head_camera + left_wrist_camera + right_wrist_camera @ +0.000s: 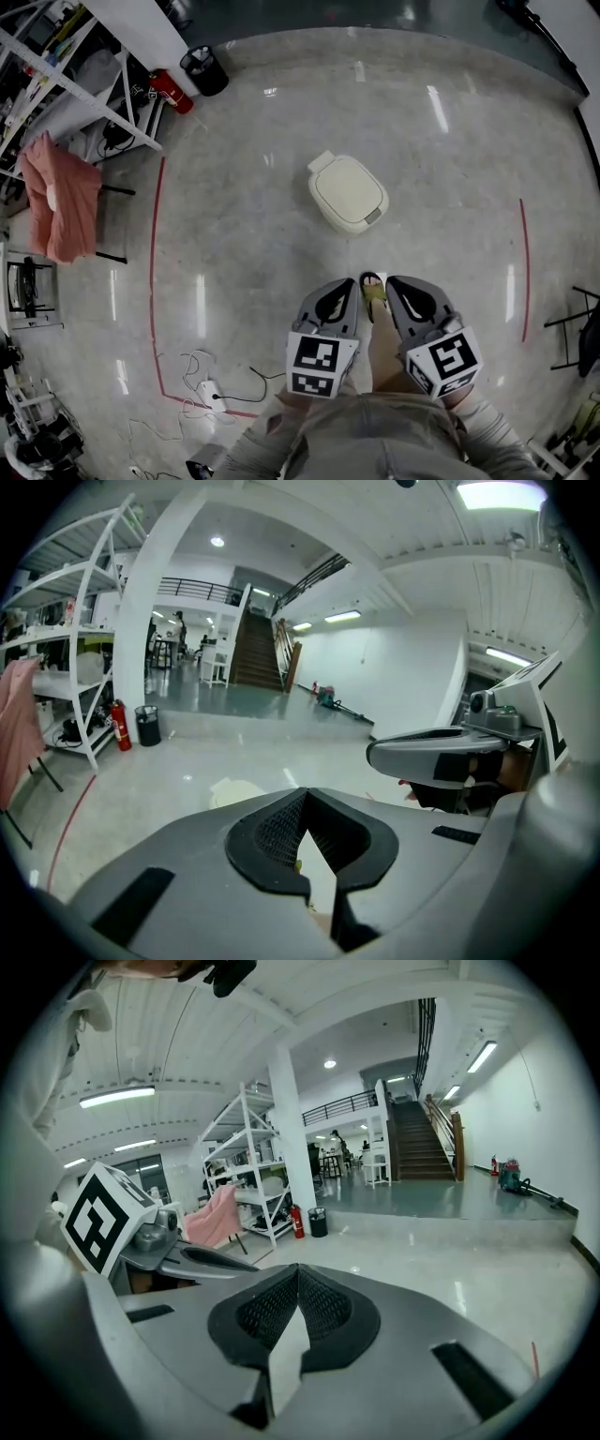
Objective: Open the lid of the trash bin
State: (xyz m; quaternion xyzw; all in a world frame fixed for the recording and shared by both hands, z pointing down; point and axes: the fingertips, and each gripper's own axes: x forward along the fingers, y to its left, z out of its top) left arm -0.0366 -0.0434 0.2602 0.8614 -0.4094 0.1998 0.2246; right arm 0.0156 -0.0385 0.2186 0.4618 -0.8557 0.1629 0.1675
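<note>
A cream trash bin [347, 192] stands on the polished floor, lid down, a small grey latch on its near right side. In the left gripper view only the bin's [234, 791] pale top peeks over the jaws. My left gripper [337, 289] and right gripper [396, 285] are held side by side close to my body, well short of the bin. Both are shut with nothing between the jaws; the tips meet in the left gripper view [305, 799] and in the right gripper view [298, 1274]. A foot in a yellowish shoe [373, 291] shows between them.
White shelving [66, 84] lines the far left, with a pink cloth [58, 206] draped over a chair. A red fire extinguisher [173, 94] and a black waste basket [204, 70] stand beyond. Cables and a power strip [211, 394] lie left of me. Red tape [155, 281] marks the floor.
</note>
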